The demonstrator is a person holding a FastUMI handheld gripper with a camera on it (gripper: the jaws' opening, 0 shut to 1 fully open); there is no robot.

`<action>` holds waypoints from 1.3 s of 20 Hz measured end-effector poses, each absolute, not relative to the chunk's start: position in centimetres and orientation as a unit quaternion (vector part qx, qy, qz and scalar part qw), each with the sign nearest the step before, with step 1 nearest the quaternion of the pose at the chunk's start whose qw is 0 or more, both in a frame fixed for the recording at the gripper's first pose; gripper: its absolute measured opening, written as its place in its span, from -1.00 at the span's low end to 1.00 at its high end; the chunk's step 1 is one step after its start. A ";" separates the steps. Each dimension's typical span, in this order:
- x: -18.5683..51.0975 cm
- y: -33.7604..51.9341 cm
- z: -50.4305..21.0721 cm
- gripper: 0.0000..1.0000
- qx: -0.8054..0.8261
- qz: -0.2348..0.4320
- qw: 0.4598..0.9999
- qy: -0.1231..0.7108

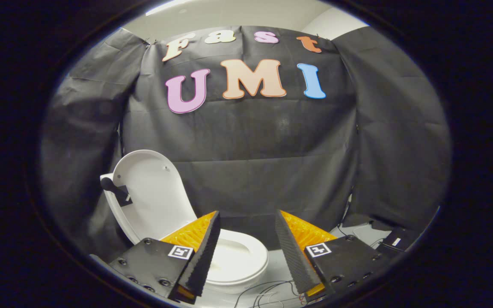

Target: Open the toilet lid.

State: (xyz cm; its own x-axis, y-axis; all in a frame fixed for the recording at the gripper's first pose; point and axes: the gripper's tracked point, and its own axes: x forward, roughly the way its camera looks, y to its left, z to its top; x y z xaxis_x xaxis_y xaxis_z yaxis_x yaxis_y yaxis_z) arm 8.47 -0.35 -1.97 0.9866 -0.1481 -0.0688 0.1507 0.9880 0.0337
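The tongs [246, 252] stand wide apart, gripping nothing. Just ahead, at about eleven o'clock from the gap, sits the toilet [238, 261], its seat [246, 250] down and partly hidden by the left finger. Thin cables [268, 291] trail on the floor [278, 267] beside the bowl. Beyond, at ten o'clock, the lid [152, 192] stands raised, leaning back toward the black cloth wall [272, 141].
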 end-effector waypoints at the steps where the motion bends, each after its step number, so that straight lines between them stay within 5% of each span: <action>1: 8.4 -0.8 -2.2 0.61 0.023 -0.076 0.996 0.039; 8: 7.3 -1.1 -3.3 0.62 0.035 -0.040 0.995 0.089; 26: 1.2 0.8 0.5 0.61 0.025 -0.005 1.000 -0.004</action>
State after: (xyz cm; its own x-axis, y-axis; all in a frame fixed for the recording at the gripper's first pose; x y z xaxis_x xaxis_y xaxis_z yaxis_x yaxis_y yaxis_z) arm 1.25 0.84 0.52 0.9999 -0.0103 0.0081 0.0099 0.9987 0.0500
